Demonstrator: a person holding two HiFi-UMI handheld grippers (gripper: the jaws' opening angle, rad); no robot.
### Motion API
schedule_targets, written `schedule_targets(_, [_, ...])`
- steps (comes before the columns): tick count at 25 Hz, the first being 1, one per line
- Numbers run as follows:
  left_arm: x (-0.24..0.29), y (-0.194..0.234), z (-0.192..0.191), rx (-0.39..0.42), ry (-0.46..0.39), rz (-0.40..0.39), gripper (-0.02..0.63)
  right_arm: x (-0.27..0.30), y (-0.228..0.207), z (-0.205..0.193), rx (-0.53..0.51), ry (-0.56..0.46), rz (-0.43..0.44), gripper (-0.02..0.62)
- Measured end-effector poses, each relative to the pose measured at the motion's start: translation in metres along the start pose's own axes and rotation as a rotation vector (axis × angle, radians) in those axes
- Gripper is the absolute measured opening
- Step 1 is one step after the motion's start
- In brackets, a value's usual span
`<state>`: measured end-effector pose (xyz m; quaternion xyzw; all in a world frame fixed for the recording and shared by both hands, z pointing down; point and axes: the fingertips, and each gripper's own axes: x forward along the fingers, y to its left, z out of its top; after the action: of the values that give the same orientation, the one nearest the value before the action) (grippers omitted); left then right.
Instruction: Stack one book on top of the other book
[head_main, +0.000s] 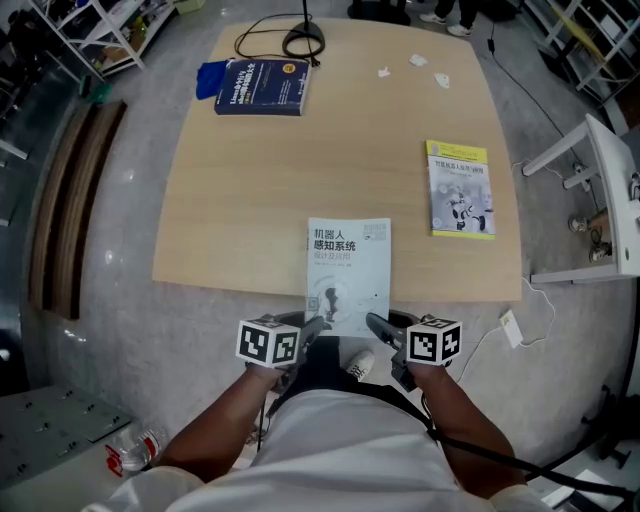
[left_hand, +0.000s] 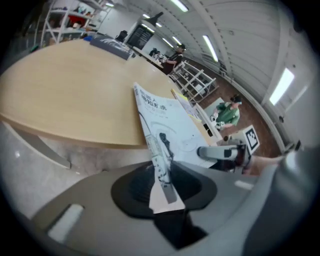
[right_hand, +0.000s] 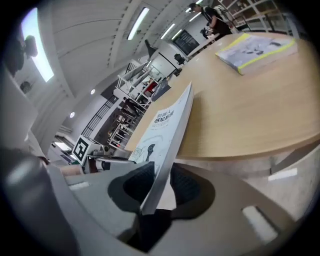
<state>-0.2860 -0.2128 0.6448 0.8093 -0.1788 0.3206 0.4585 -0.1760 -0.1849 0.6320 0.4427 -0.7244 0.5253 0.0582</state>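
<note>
The left claw (head_main: 314, 327) and right claw (head_main: 379, 327) each clamp the white book (head_main: 348, 265) at its nearest corner. The paired grip likely keeps the book level for lifting.

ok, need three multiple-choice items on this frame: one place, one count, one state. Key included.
1. Where on the table does the dark blue book lie?
A. far left corner
B. near edge
C. right side

2. How many books are in view?
A. two
B. three
C. four

3. What holds the white book?
A. nothing
B. the left claw only
C. both claws

Key:
1 A: in the head view it sits at the far left corner of the table.
2 B: there are the dark blue book, the white book and the yellow-edged book.
3 C: the left claw and the right claw are each shut on its near edge, which overhangs the table.
</note>
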Motion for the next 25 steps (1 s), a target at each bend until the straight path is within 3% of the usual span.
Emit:
schedule_targets(4, [0.000, -0.023, 0.011, 0.107, -0.021, 0.033, 0.116, -0.022, 0.008, 0.012, -0.027, -0.052, -0.002, 0.100])
schedule_targets(11, [0.006, -0.091, 0.024, 0.237, -0.060, -0.002, 0.118, -0.095, 0.011, 0.021, -0.080, -0.180, -0.045, 0.100])
schedule_targets(18, [0.034, -0.161, 0.022, 0.304, -0.055, -0.056, 0.118, -0.172, -0.007, 0.015, -0.065, -0.265, -0.116, 0.100])
schedule_targets(25, [0.053, -0.199, 0.036, 0.348, -0.054, -0.071, 0.120, -0.210, -0.023, 0.027, -0.071, -0.327, -0.128, 0.100])
